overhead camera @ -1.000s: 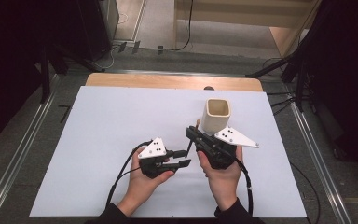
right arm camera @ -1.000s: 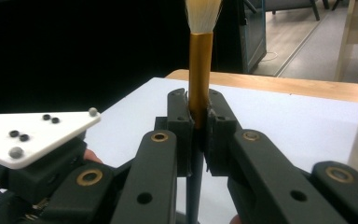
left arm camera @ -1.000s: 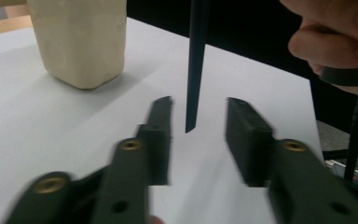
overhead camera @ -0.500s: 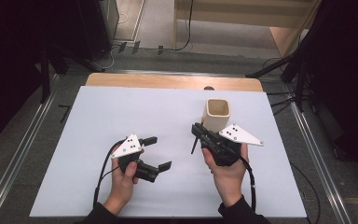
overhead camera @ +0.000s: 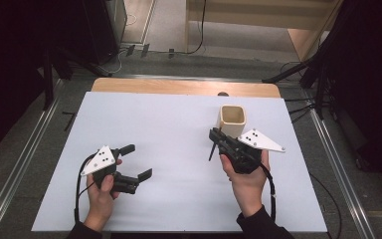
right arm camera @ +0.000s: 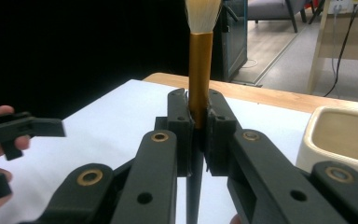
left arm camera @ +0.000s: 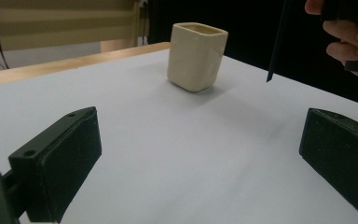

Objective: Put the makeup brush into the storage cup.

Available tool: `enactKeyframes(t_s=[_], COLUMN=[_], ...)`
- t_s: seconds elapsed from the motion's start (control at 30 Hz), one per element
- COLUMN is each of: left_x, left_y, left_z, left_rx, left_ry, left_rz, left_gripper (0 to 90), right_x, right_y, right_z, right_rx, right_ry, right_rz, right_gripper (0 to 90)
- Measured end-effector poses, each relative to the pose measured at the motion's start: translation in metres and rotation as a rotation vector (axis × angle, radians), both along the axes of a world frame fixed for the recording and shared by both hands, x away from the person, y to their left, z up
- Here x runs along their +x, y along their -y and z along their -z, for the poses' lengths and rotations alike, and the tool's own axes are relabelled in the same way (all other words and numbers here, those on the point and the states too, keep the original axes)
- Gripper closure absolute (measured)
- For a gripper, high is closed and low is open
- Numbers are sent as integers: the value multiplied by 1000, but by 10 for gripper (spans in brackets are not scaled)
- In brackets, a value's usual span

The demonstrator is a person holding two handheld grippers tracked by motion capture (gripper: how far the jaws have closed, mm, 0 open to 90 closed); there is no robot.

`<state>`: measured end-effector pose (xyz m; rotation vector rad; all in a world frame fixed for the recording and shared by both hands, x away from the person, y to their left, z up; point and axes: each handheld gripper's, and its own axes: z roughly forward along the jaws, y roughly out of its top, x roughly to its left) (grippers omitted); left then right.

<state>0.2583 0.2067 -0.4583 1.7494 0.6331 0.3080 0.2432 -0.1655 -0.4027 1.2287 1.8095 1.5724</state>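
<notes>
Left gripper (left arm camera: 200,154) jaws wide, empty — cream cup (left arm camera: 196,56) ahead, brush handle (left arm camera: 277,44) rt.

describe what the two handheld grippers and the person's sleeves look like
Both the left gripper and the right gripper are black with blocky rectangular jaws. Each carries a pale grey three-cornered plate with small dark dots, and a black cable trails from each. The right gripper's linkage arms show brass-coloured pivot rings. The sleeves are dark.

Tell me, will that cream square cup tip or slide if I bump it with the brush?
The cream cup stands taller than wide on smooth white paper, so it would probably slide first, and might tip if struck high. It looks thick-walled ceramic: likely heavy, breakable.
</notes>
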Motion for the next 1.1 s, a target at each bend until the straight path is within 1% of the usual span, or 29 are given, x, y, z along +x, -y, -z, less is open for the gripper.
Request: enactKeyframes(t_s=[0.17, 0.23, 0.4, 0.67, 0.8, 1.1], left_x=[-7, -8, -13, -18, -20, -24], left_y=[-16, -21, -34, -54, -60, -72], left_z=[2, 2, 3, 8, 10, 12], left_rx=[8, 1, 2, 6, 20, 26], left_ry=[28, 30, 41, 39, 43, 42], left_rz=[-33, -43, -74, -113, -123, -145], left_gripper=[0, 0, 0, 0, 0, 0], right_x=[4, 5, 10, 14, 16, 22], right_y=[5, 7, 11, 16, 20, 30], right_z=[0, 0, -2, -7, -11, -25], right_rx=[-7, -4, -11, -24, -25, -34], right_ry=[4, 4, 11, 31, 40, 59], right_rz=[12, 18, 35, 47, 63, 83], right_gripper=[843, 843, 843, 843, 843, 843])
